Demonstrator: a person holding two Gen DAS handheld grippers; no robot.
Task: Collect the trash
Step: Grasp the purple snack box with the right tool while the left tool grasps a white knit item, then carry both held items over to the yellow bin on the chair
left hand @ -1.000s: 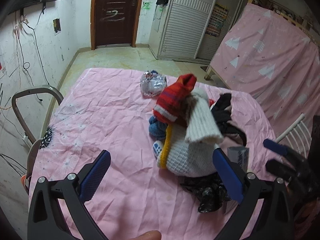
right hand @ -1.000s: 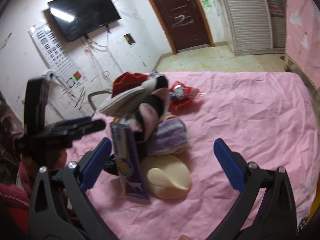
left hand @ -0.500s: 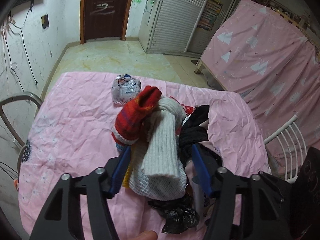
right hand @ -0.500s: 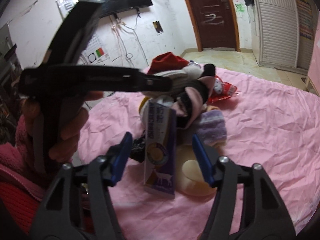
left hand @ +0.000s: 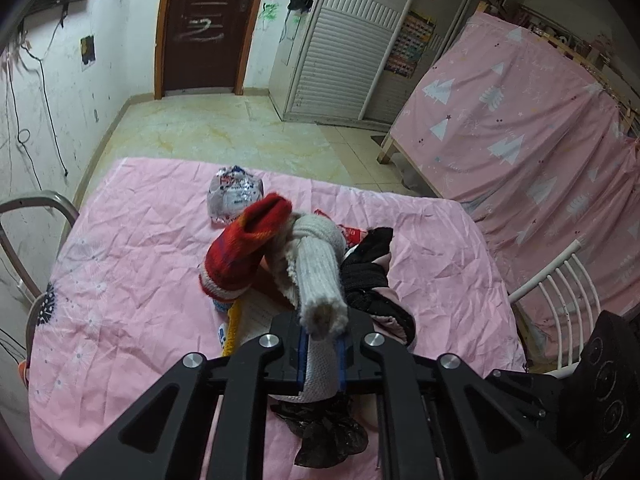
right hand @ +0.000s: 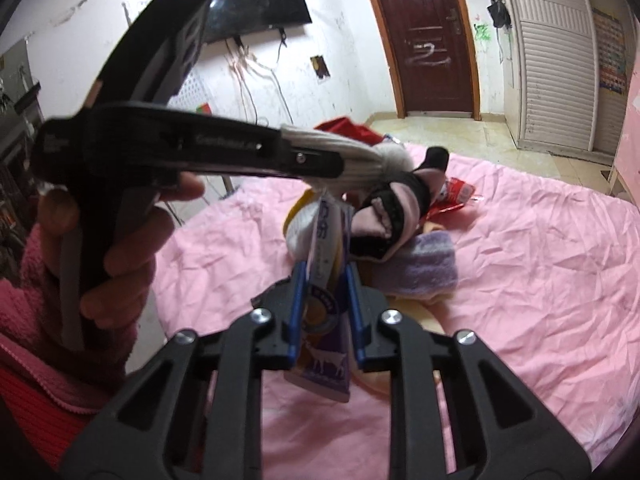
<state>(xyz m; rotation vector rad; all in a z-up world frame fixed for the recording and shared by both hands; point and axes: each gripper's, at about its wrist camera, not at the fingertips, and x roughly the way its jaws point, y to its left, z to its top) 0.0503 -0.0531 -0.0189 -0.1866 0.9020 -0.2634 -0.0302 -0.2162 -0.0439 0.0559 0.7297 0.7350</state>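
Both grippers stood wide open a second ago; now the left gripper [left hand: 320, 354] is clamped on the white knitted sock [left hand: 318, 272] and the right gripper [right hand: 325, 308] pinches the purple carton [right hand: 326, 344]. Both things sit in the pile on the pink tablecloth [left hand: 132, 248], among a red sock [left hand: 244, 256], black fabric [left hand: 370, 276], a crumpled black bag [left hand: 328, 436] and, farther off, a clear plastic wrapper [left hand: 234, 196].

Sock pile [left hand: 320, 272] blocks centre; pink sheet [left hand: 132, 264] around open
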